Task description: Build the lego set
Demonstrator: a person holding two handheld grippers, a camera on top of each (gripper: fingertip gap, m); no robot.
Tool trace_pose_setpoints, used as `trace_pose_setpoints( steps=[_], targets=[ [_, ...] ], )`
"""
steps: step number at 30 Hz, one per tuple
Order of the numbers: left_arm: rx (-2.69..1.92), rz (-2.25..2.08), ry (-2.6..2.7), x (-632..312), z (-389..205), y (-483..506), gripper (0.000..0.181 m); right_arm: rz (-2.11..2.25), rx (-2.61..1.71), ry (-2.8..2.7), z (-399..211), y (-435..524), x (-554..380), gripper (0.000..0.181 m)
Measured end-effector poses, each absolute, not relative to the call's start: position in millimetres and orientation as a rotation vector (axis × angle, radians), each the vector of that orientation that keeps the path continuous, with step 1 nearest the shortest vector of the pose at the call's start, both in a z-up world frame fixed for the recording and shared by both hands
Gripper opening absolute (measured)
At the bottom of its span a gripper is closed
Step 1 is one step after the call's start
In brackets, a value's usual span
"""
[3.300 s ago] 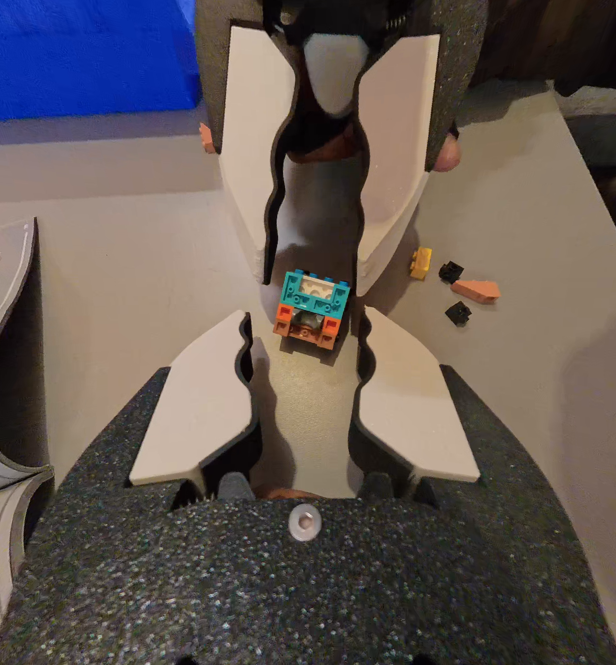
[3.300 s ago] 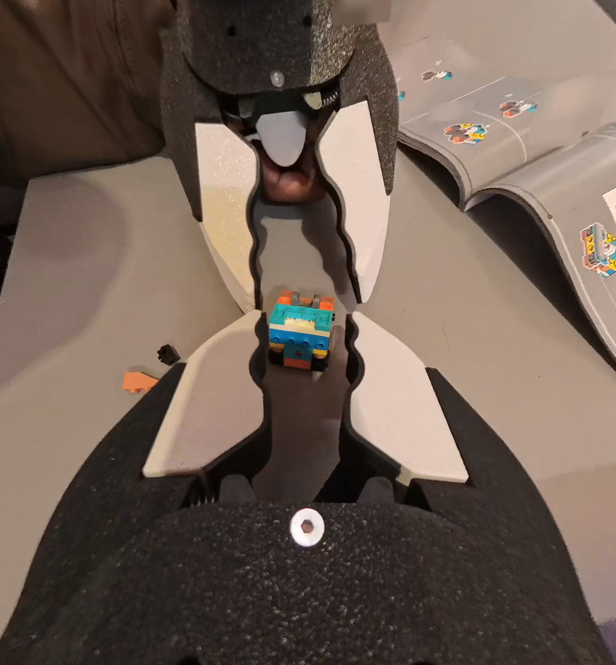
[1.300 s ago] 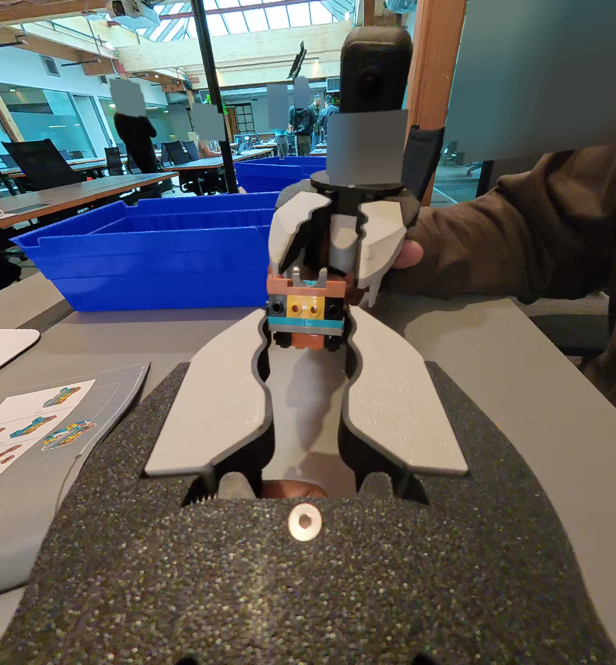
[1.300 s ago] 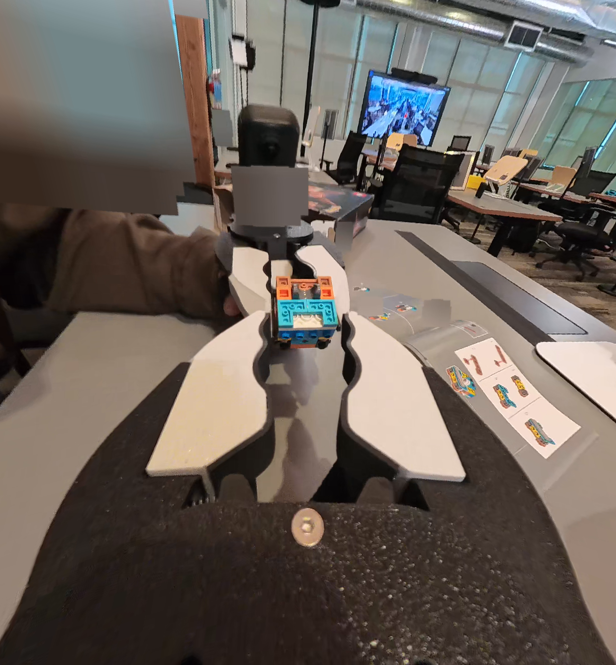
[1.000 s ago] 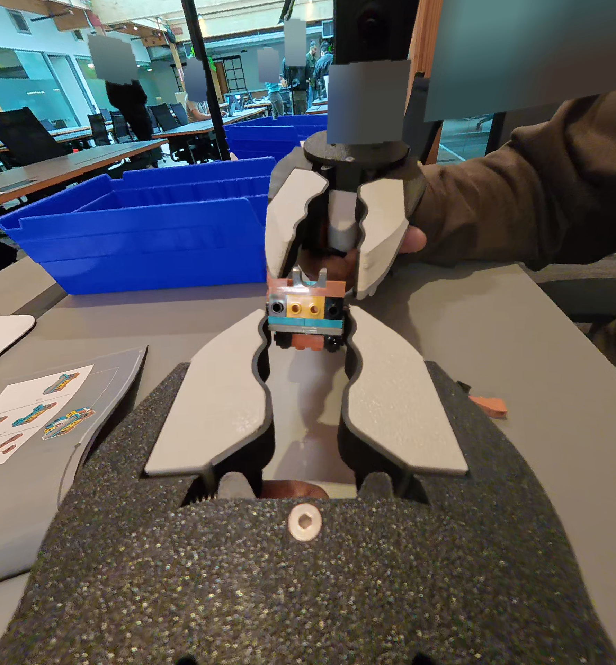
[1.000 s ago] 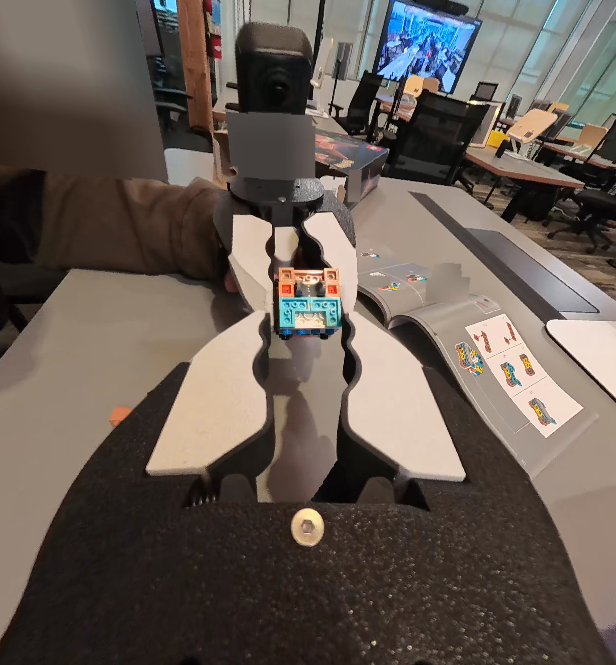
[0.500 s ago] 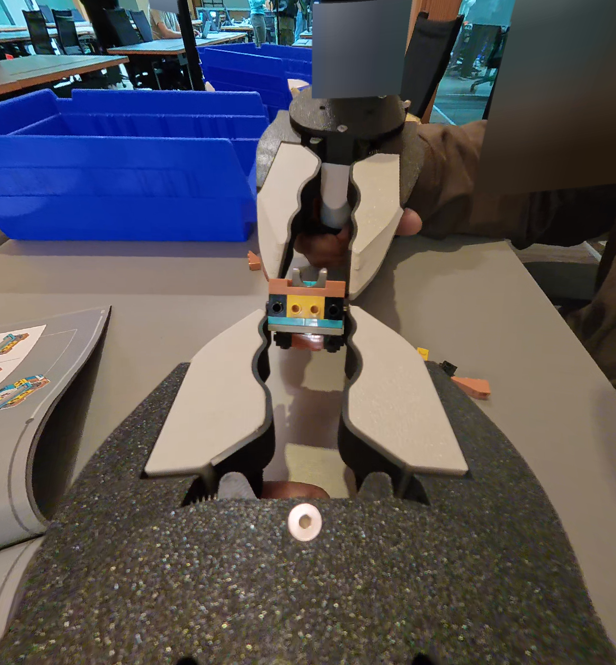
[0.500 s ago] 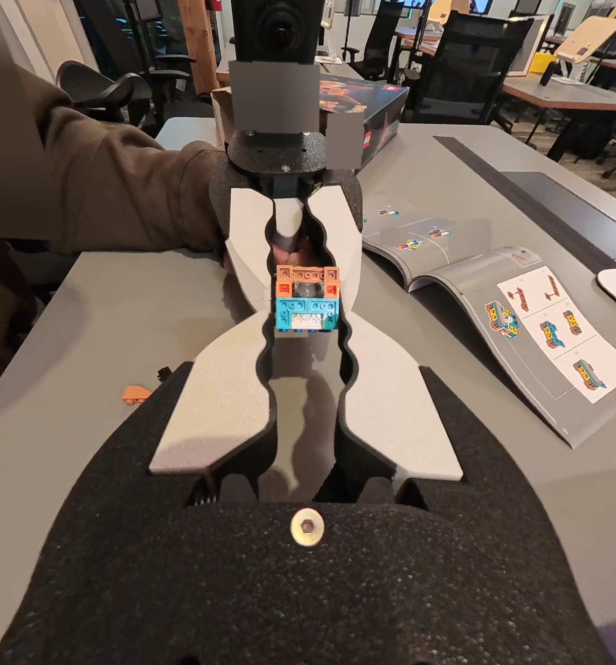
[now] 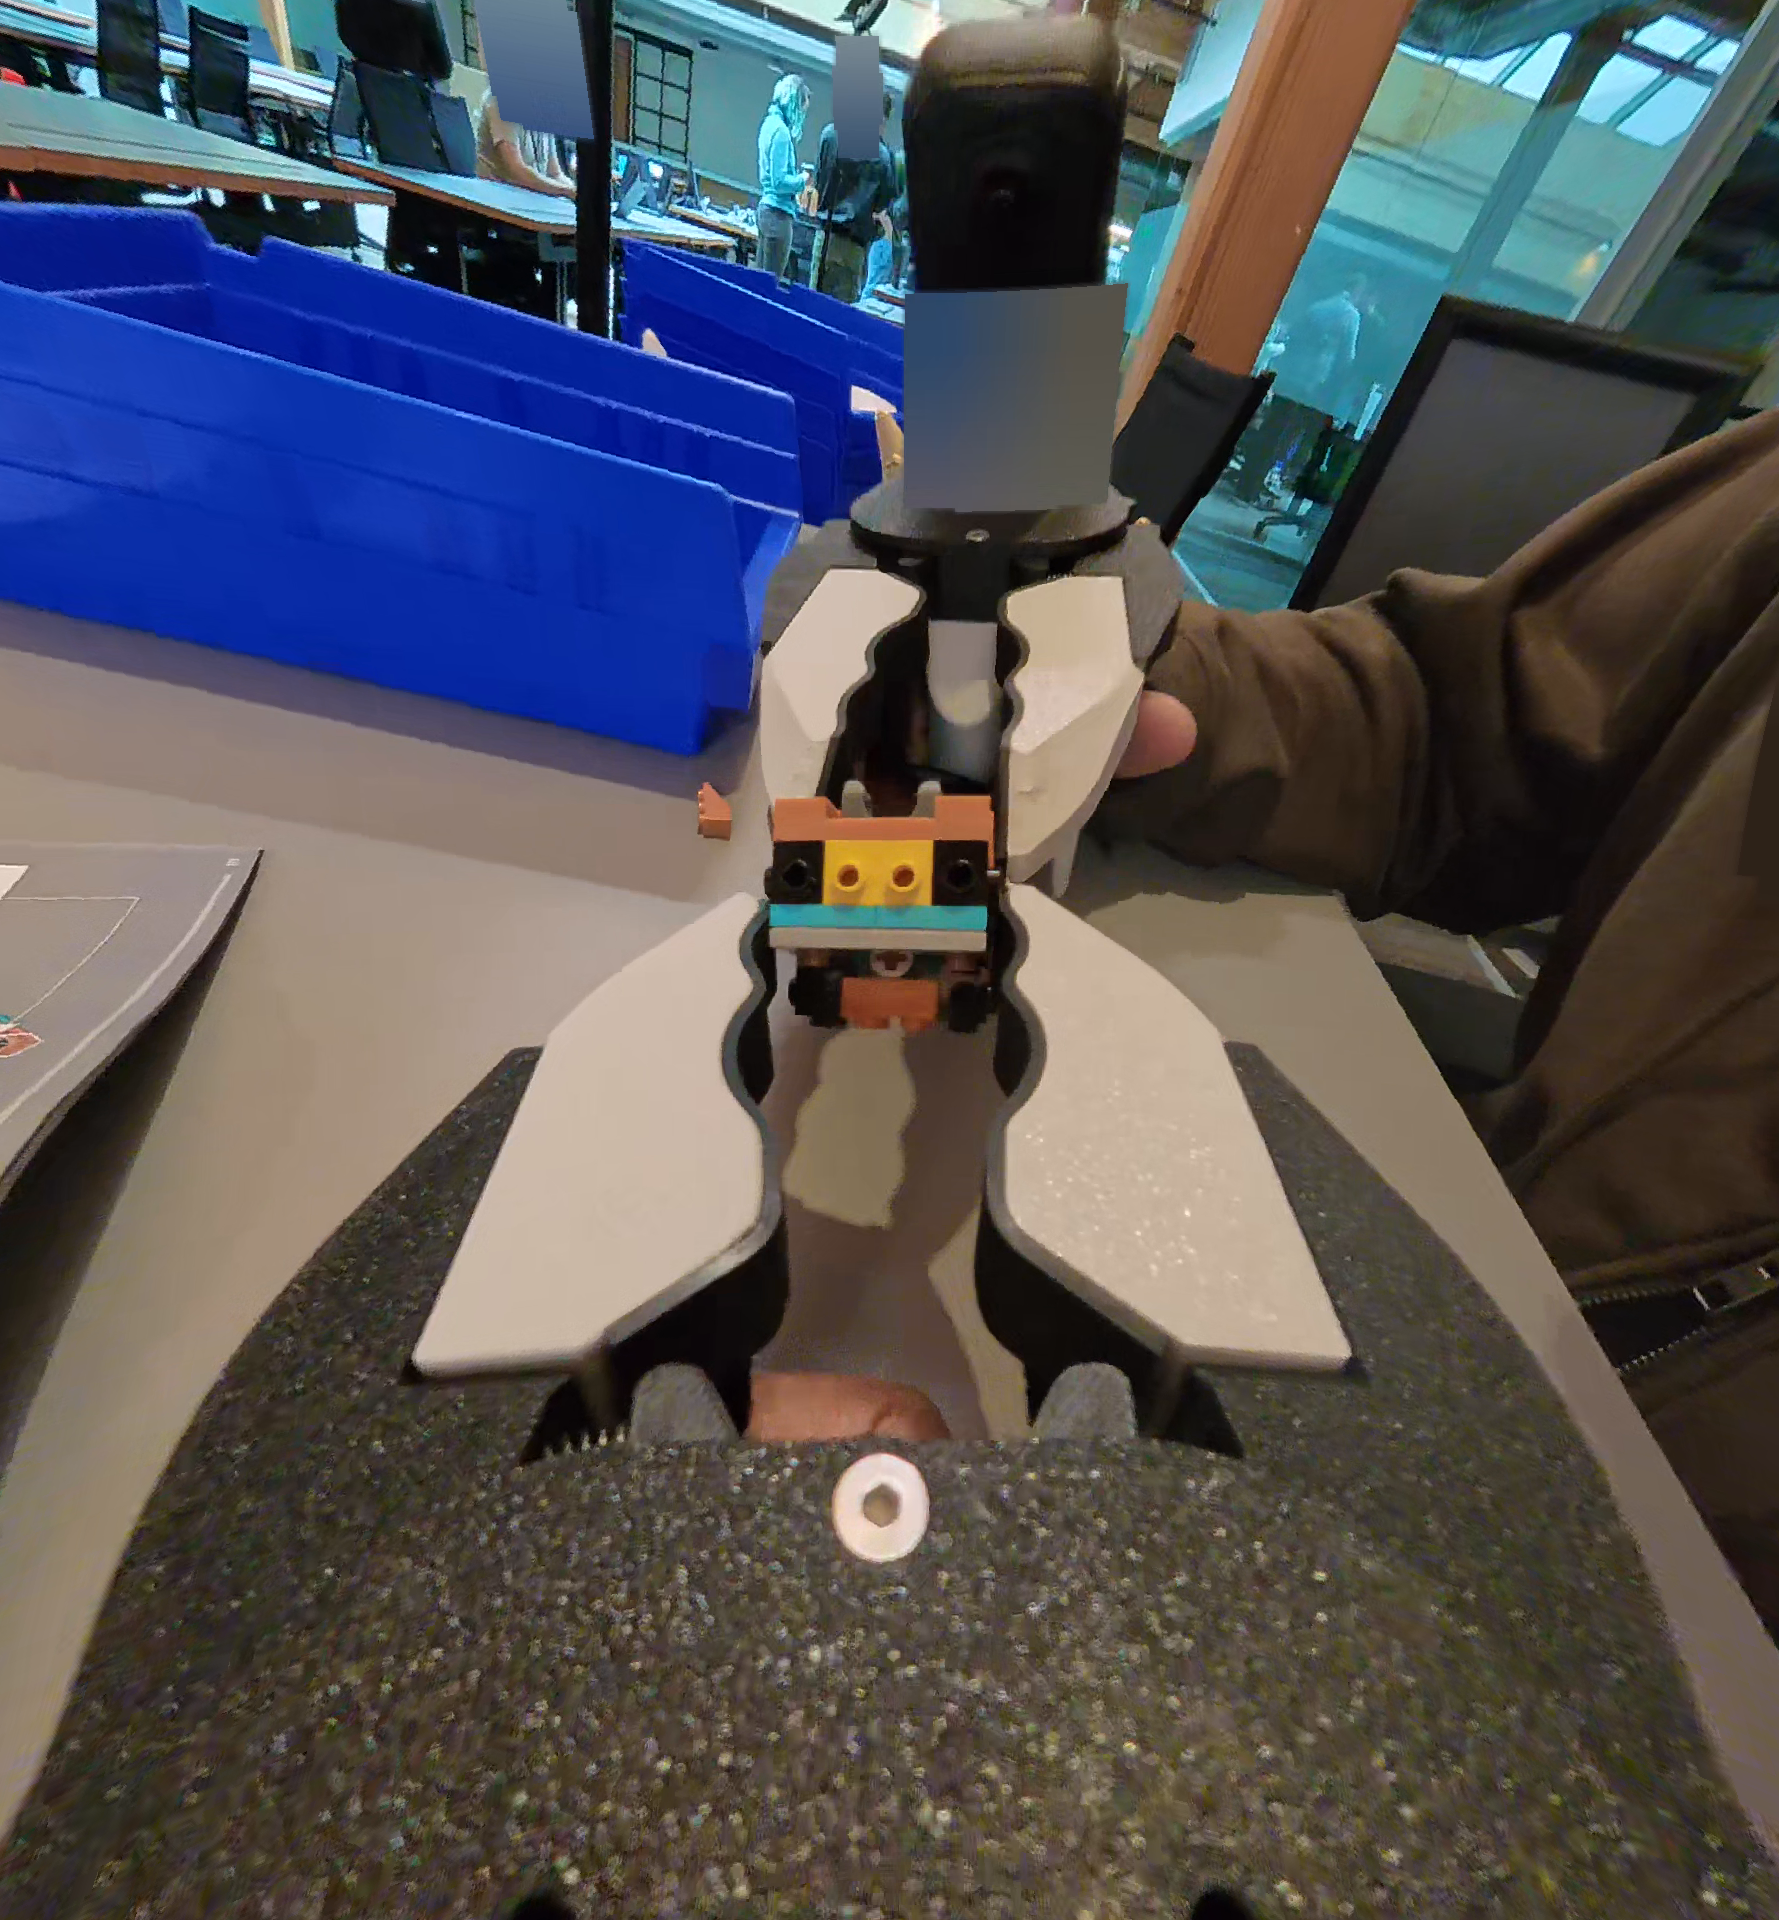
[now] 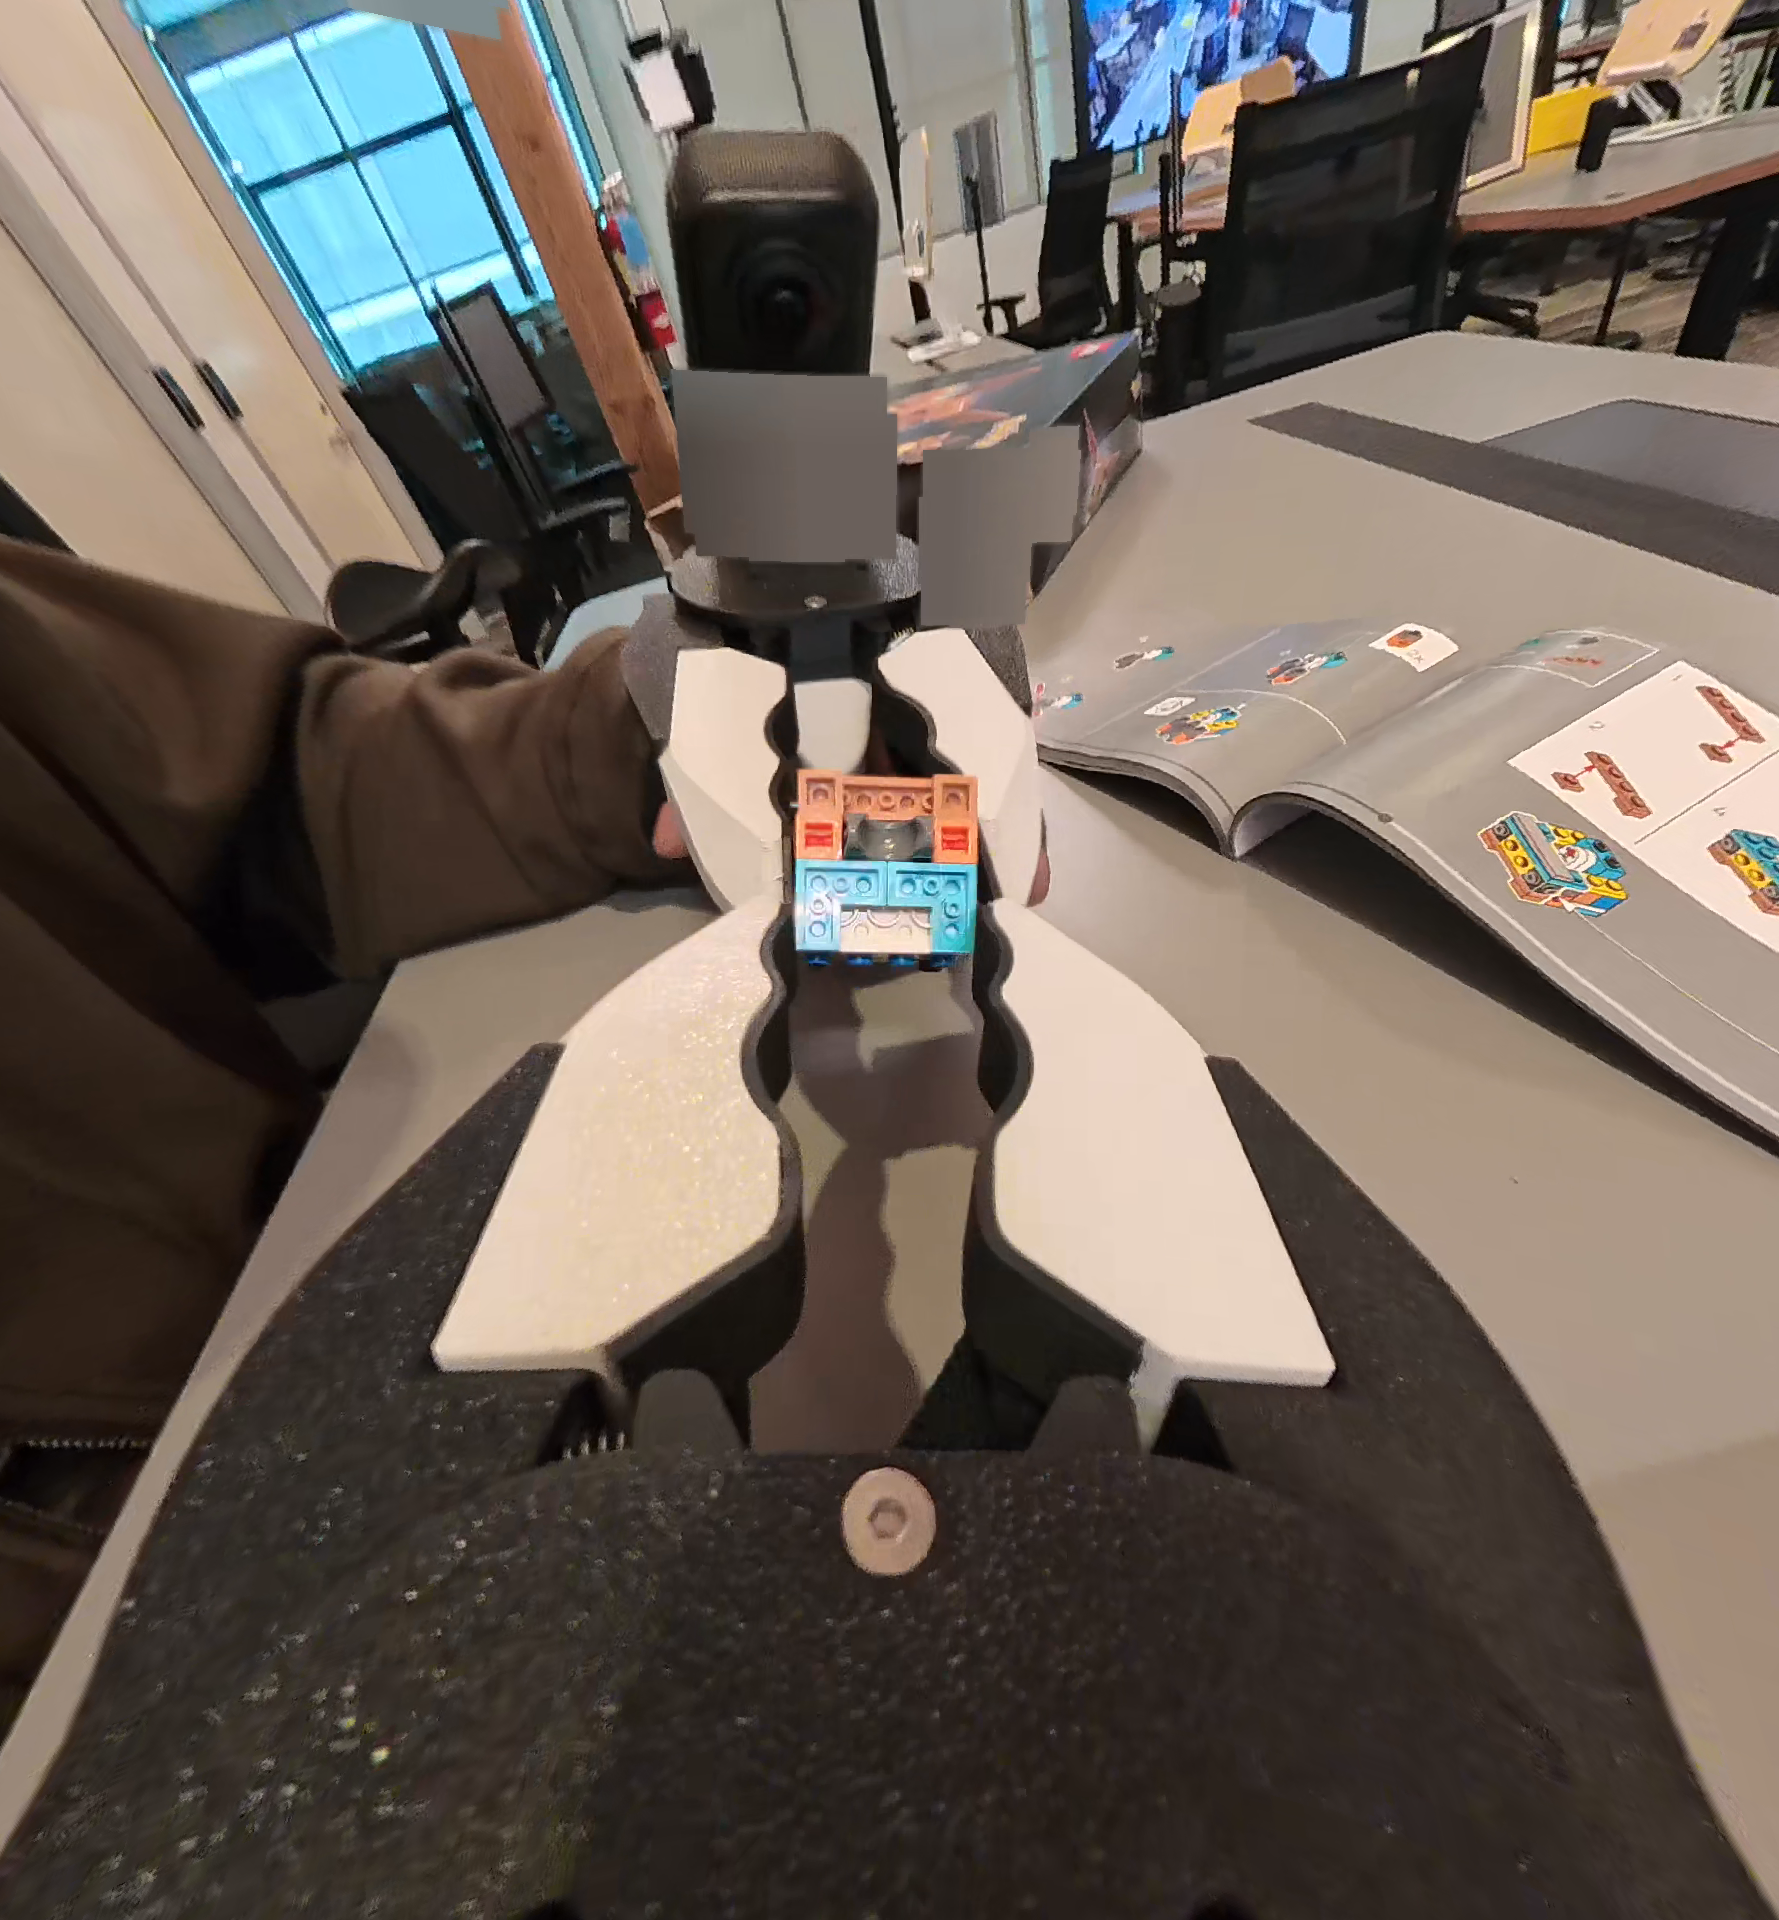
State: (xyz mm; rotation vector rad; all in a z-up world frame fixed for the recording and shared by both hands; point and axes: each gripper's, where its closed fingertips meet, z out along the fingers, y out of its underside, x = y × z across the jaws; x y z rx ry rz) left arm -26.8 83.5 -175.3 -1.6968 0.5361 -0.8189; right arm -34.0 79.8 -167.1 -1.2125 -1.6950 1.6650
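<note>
A small lego model (image 9: pixel 880 904) of brown, yellow, black and teal bricks is held in the air above the grey table (image 9: pixel 397 935). My left gripper (image 9: pixel 880 935) is shut on its near end, one finger on each side. My right gripper (image 9: pixel 926 821) faces it from the far side and grips the model's other end. In the right wrist view the model (image 10: pixel 885 883) shows its teal, white and orange top. My right gripper (image 10: pixel 885 935) is shut on it there, with the left gripper (image 10: pixel 843 821) opposite.
Blue bins (image 9: pixel 345 499) stand at the back left of the table. An open instruction booklet (image 10: pixel 1487 831) lies beside the grippers and also shows in the left wrist view (image 9: pixel 85 987). A small brown piece (image 9: pixel 713 816) lies near the bins. A lego box (image 10: pixel 1020 416) is behind. Only a small space, under 4 cm, lies between the two pairs of fingers.
Both grippers have stayed shut on the model. They have tilted up to a more level pose, so the loose pieces on the table have left the views.
</note>
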Motion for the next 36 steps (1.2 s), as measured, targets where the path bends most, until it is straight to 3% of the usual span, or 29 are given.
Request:
trace_pose_setpoints(
  steps=[17, 36],
  targets=[
    [-1.482, -1.066, 0.159, -38, -137, 98, 0.045, 1.801, -1.207, -1.320, -136, 93, -40, 0.032],
    [-1.466, -1.081, 0.140, -34, -138, 99, 0.040, 1.859, -1.222, -1.209, -129, 99, -40, 0.032]
  ],
)
